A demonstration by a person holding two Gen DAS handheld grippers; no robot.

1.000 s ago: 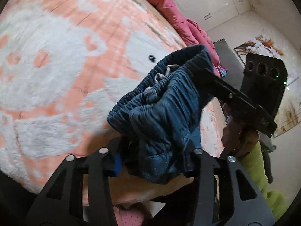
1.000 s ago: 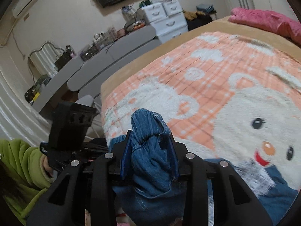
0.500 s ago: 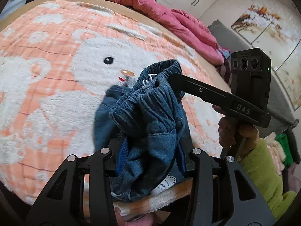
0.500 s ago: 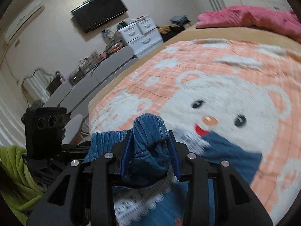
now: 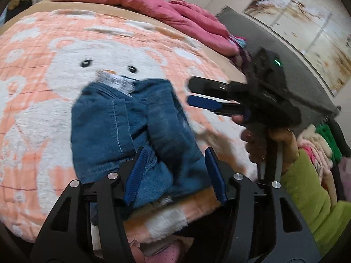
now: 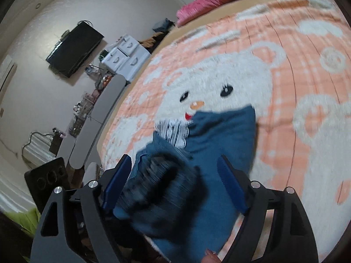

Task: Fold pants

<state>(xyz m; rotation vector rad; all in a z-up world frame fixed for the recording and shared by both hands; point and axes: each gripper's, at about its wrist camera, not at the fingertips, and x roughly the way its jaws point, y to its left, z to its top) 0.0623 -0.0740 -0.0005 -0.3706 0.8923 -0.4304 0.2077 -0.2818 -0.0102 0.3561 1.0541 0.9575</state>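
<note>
- Your left gripper (image 5: 173, 173) is opening; the denim lies between its pads, and the pads are not pressing on it.
- Your right gripper (image 6: 175, 188) is opening wide, straddling the waistband.
- The pants (image 5: 131, 131) lie bunched on the bed's near edge, over the bear blanket (image 5: 43, 120).
- Far: pink quilt (image 5: 153, 6).
</note>
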